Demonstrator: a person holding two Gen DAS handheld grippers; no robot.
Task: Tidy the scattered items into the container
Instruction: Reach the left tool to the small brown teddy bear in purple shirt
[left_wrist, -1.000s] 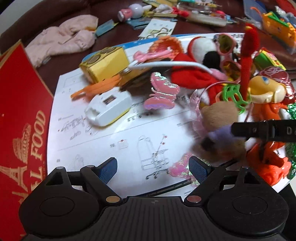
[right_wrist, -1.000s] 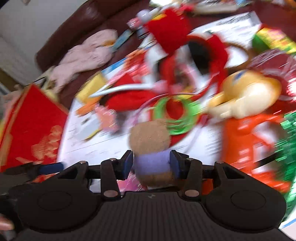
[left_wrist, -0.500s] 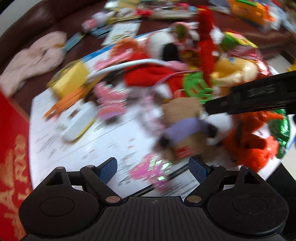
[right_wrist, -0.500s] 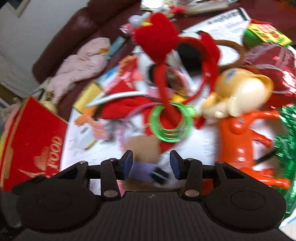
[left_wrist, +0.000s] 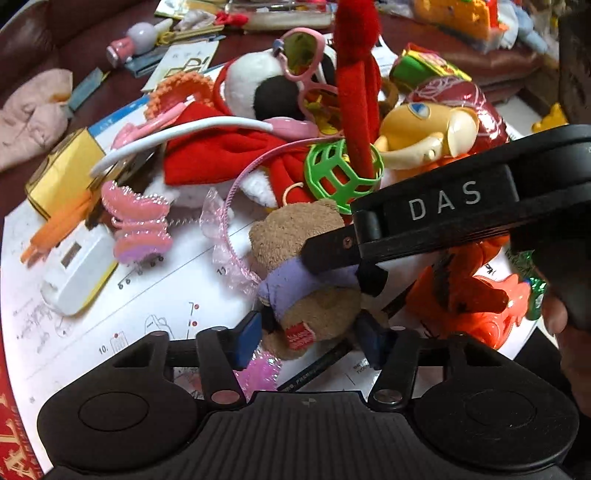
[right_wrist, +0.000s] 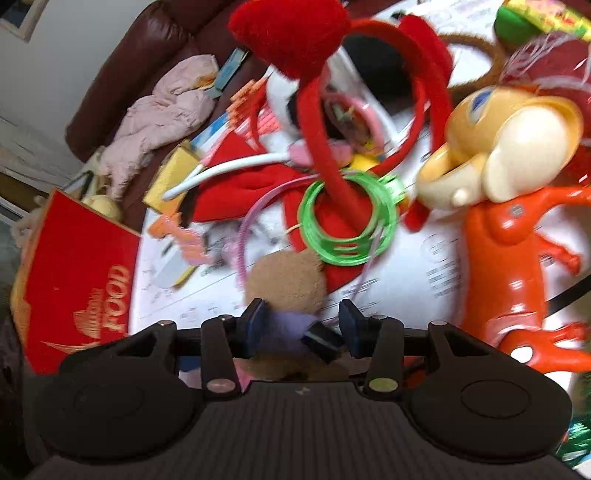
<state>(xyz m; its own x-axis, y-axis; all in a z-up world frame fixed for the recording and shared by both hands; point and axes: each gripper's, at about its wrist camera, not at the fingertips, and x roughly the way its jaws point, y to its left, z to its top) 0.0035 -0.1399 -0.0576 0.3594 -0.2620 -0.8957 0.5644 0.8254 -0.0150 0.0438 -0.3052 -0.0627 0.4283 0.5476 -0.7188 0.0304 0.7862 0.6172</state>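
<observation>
Bear (left_wrist: 295, 254), a small tan plush in a purple shirt, lies on white paper (left_wrist: 155, 295) near the toy pile. Right claw (right_wrist: 297, 325) is clamped on its shirt; left claw (left_wrist: 308, 338) is closing around its legs. Best to lift it straight, clear of the pink headband (left_wrist: 236, 229).
</observation>
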